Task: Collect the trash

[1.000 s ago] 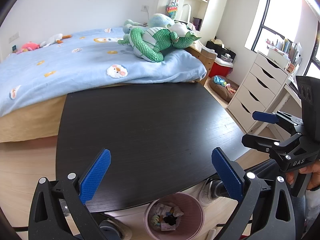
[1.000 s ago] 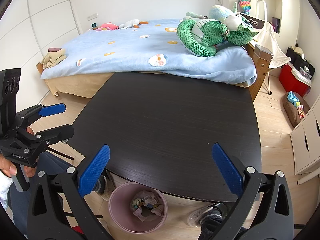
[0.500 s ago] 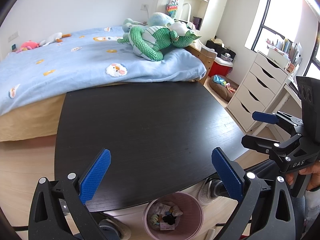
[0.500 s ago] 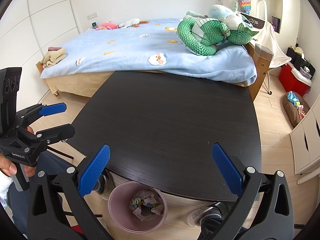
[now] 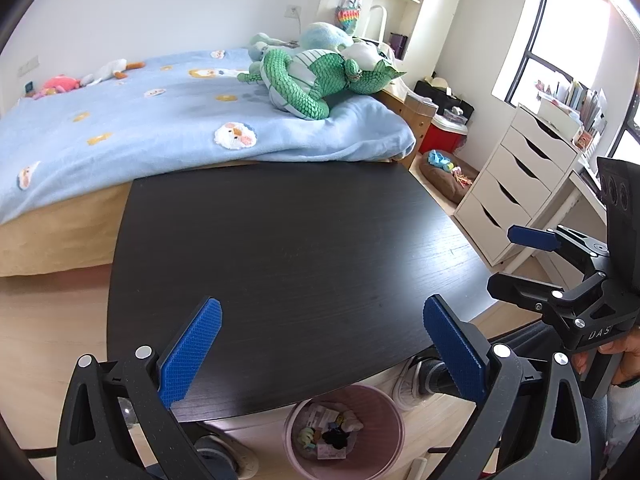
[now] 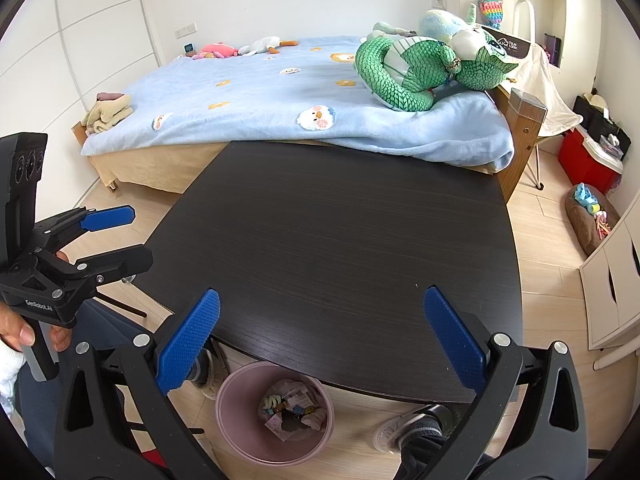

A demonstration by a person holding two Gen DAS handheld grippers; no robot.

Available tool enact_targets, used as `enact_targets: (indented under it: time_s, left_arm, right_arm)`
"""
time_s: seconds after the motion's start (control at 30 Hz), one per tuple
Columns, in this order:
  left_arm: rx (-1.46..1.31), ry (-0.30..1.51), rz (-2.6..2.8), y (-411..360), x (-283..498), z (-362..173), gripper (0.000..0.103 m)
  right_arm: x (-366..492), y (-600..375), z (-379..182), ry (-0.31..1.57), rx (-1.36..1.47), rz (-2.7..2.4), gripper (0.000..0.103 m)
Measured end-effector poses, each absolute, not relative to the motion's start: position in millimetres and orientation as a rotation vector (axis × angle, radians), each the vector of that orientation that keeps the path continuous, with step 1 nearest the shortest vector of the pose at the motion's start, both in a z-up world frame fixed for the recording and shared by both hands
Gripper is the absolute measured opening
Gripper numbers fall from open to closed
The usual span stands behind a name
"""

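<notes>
A pink waste bin stands on the floor under the near edge of the dark wooden table. Wrappers and small scraps of trash lie inside it. My left gripper hangs open above the table's near edge, with nothing between its blue pads. My right gripper is open too and holds nothing. Each wrist view also catches the other gripper at its side: the right gripper and the left gripper. No trash lies on the tabletop.
A bed with a blue blanket and a green plush dragon runs behind the table. A white drawer unit stands to the right, a red box beyond. A person's shoes rest by the bin.
Both grippers have stayed open and nearly still; the left wrist view has shifted only slightly.
</notes>
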State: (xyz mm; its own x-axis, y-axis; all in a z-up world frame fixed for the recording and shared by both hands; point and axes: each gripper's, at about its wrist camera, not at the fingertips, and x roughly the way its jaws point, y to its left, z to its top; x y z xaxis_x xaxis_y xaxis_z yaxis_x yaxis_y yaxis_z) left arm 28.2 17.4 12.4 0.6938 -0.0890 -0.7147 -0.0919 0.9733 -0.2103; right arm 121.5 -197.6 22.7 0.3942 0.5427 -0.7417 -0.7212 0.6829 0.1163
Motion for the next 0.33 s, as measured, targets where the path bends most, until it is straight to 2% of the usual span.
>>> enact_targets:
  time_s: [0.33]
  left_arm:
    - [-0.217,0.807,0.01,13.0,29.5,12.8,0.097]
  right_arm:
    - [121.4,-197.8,22.8,0.841,-0.239,0.81,0.1]
